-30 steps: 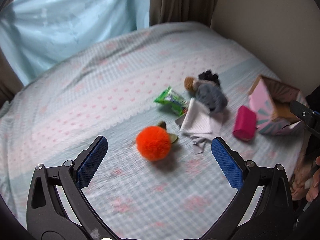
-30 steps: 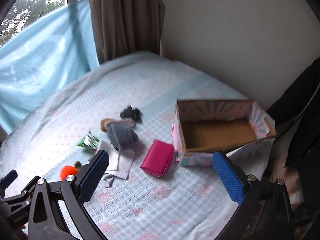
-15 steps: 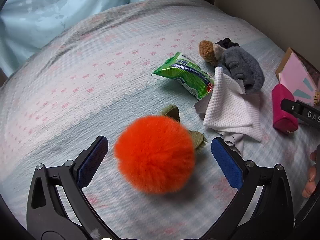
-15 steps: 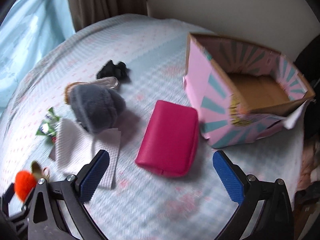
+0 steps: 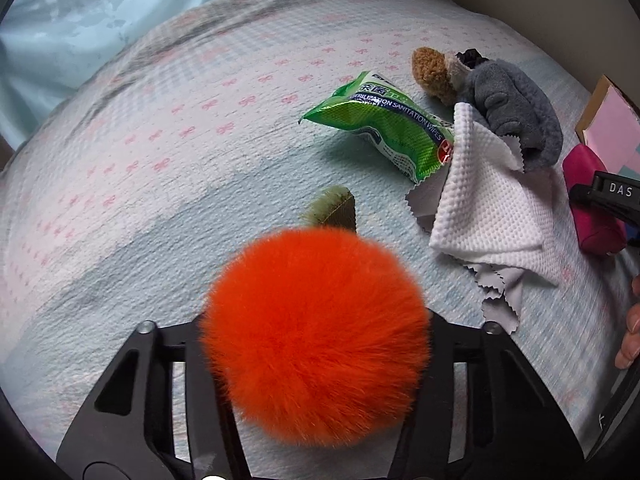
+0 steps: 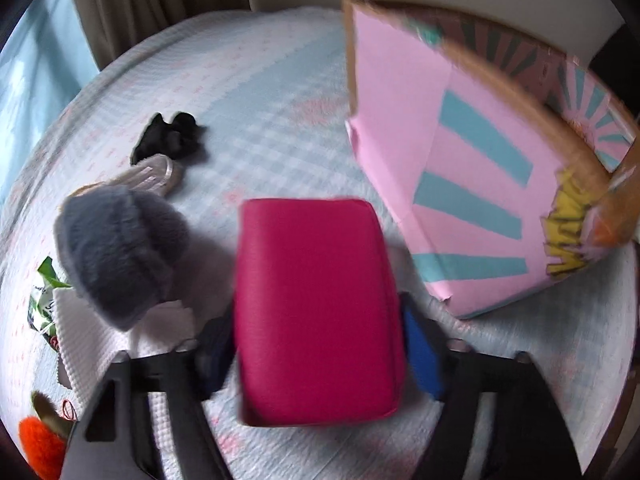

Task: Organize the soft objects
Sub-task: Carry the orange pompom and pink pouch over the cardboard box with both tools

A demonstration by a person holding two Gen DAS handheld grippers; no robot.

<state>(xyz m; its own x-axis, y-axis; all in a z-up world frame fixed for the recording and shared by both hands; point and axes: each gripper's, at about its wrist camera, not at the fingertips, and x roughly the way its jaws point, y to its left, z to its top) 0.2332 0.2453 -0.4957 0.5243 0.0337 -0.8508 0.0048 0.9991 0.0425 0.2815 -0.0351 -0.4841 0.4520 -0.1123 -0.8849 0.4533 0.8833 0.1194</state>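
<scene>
A fluffy orange pom-pom (image 5: 316, 320) with a green leaf tab lies on the bed right in front of the left wrist camera. My left gripper (image 5: 316, 348) is closing on it, its pads sunk out of sight in the fur on both sides. A magenta pouch (image 6: 316, 280) lies flat between the pads of my right gripper (image 6: 316, 352), whose jaws are also closing, the blue pads touching its two long sides. A pink cardboard box (image 6: 472, 184) with blue stripes stands just right of the pouch.
On the patterned bedspread (image 5: 160, 160) lie a green wipes pack (image 5: 384, 132), a white textured cloth (image 5: 484, 204), a grey plush item (image 6: 116, 256), a brown fluffy piece (image 5: 434, 72) and a small black item (image 6: 172, 140). A person's fingers (image 5: 632, 328) show at the right edge.
Both grippers came down toward the bed and narrowed from wide open. The pom-pom now fills the left gripper's gap and the magenta pouch sits between the right gripper's pads.
</scene>
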